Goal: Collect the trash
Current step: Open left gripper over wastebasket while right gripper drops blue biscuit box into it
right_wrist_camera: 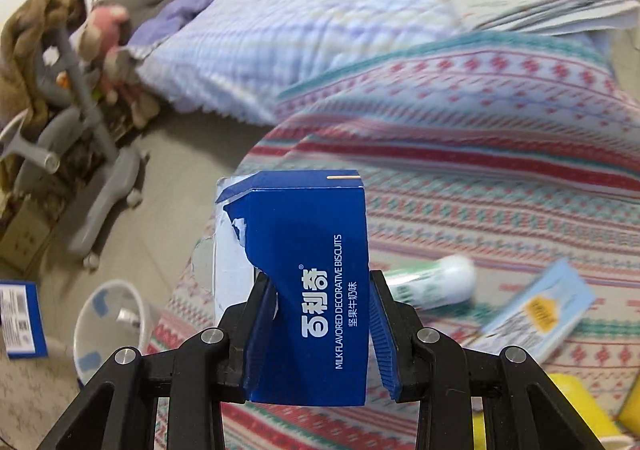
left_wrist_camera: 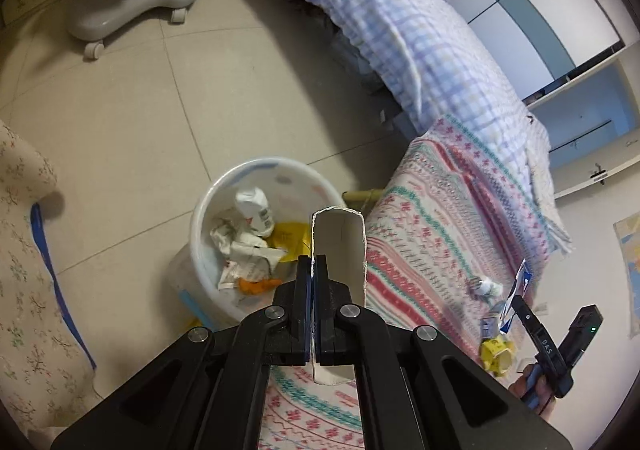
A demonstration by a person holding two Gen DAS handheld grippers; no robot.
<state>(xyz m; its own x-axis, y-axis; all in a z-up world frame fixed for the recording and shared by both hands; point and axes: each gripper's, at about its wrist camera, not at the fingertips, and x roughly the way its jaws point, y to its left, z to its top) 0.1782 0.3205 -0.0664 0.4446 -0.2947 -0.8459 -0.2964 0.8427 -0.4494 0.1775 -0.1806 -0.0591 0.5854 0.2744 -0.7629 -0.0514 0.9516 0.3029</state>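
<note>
Left wrist view puts your left hand-held gripper (left_wrist_camera: 312, 264) with its jaws pressed together on the thin wall of a white, open-ended cardboard tube (left_wrist_camera: 340, 246); the tube stands up past the fingertips, its ragged top edge just right of the round white plastic trash bin (left_wrist_camera: 200, 217) on the tiled floor (left_wrist_camera: 132, 109); the bin already holds a crushed white bottle, crumpled paper, a yellow wrapper and an orange scrap; the tube hangs over the edge of the bed, above the striped pink-and-teal patterned blanket (left_wrist_camera: 440, 217), not over the bin mouth.

Far right in that view your right hand-held gripper (left_wrist_camera: 560, 334) shows, with a small yellow cup (left_wrist_camera: 498, 356) lying on the blanket near it.

Right wrist view shows your right hand-held gripper (right_wrist_camera: 318, 290) clamped on a torn blue biscuit box (right_wrist_camera: 312, 250), one pad on each side face, the box upright between the fingers and reaching well beyond them; behind it on the blanket lie a white-and-green bottle (right_wrist_camera: 436, 282) and a flat pale-blue packet (right_wrist_camera: 540, 314), both blurred; the bin sits low at left on the floor, well apart from the box.
</note>
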